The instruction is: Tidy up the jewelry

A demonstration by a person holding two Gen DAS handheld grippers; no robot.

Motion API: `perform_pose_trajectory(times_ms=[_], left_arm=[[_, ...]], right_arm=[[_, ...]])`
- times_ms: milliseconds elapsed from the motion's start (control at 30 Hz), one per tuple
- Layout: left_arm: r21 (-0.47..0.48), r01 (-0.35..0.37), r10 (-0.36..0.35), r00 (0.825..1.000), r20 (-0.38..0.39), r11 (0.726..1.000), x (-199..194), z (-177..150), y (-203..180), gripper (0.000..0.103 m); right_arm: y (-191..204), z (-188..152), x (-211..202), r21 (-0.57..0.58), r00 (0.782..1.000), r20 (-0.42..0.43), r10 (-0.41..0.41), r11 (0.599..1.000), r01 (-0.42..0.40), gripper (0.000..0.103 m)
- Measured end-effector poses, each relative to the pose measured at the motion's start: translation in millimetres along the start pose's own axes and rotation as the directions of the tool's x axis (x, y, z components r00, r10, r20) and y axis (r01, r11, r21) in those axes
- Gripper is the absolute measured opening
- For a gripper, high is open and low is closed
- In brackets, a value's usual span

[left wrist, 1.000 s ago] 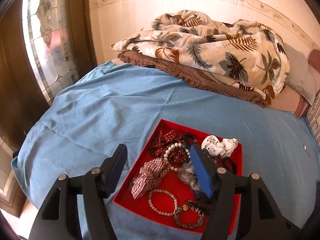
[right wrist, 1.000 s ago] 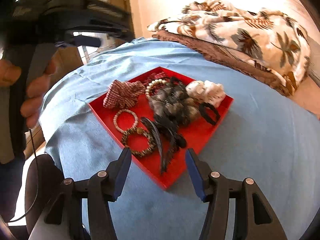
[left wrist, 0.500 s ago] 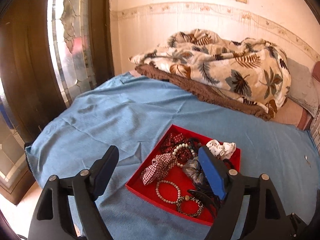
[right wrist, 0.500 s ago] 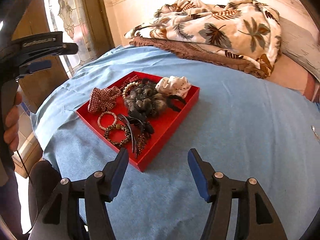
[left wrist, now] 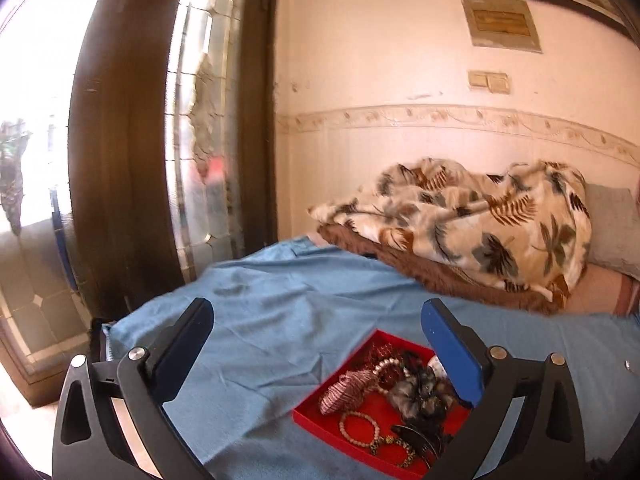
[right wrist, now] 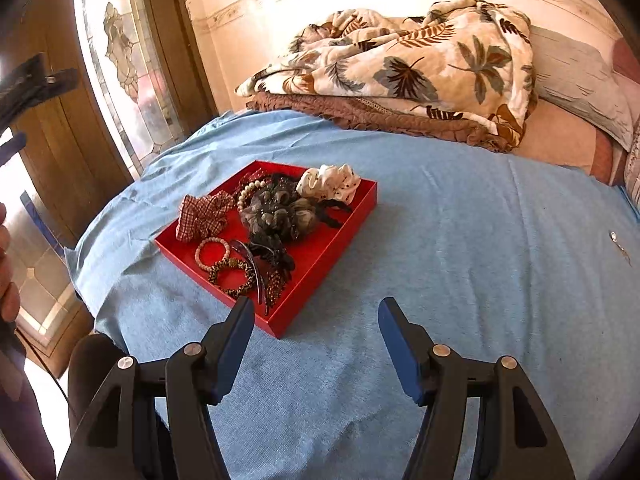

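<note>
My left tool (left wrist: 316, 344) is held with its jaws spread wide and nothing between them, raised above the bed's blue sheet (left wrist: 280, 320). My right tool (right wrist: 316, 332) is likewise parted and empty, its fingertips just short of the near corner of the red tray (right wrist: 320, 268).

The red tray lies flat on the blue sheet and holds all the pieces: a red checked scrunchie (right wrist: 204, 216) at the left, a white dotted scrunchie (right wrist: 330, 182) at the far side, a grey-brown scrunchie (right wrist: 280, 214) in the middle, a string of white pearls (right wrist: 248, 192) beside it, a pink bead bracelet (right wrist: 212, 254) touching a gold-and-dark bracelet (right wrist: 232, 276), and a dark hair clip (right wrist: 256, 270) near the front edge.

A leaf-print blanket (right wrist: 420, 64) is heaped at the far end of the bed. A wall plaque (left wrist: 500, 24) carries lettering too blurred for me to read; no brand marks are legible.
</note>
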State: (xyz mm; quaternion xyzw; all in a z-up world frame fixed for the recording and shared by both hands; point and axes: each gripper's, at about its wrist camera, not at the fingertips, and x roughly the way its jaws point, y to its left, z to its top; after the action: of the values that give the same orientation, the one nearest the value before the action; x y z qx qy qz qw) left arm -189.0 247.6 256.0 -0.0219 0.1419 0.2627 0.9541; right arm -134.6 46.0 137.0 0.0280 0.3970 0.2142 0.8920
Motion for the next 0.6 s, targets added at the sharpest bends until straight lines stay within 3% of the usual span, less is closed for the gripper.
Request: perform_pose_trajectory(times_ms=[133,367,467,600], left_arm=[[0.023,-0.044,0.043,0.998,0.034,0.999,-9.1,0.0,-1.5,0.103],[0.071,-0.01,0.01,1.0,0.006,0.997,-15.2,-7.6,-11.7,0.103],[0.096,0.017,-0.012,0.998,-0.057,0.995,-11.4,-18.0,-15.3,0.103],[0.092,0.074,-0.055,0.981,-0.188,0.993,-0.9,-37.4,-17.1,0.103]], right_arm=[[-2.7,-0.2,-5.5,0.014,1.0,0.012,0.004,1.0,-0.004,0.069],[-4.4,-0.6,-13.4,0.023,1.0,0.029,-0.001,1.0,0.0,0.072],[-4.4,-1.4,-16.9,0.013,0.999,0.042,-0.018,1.0,0.017,0.072],[-5.7,-2.6,-20.1,0.01,0.997,0.059,-0.043,0.999,0.042,0.074]])
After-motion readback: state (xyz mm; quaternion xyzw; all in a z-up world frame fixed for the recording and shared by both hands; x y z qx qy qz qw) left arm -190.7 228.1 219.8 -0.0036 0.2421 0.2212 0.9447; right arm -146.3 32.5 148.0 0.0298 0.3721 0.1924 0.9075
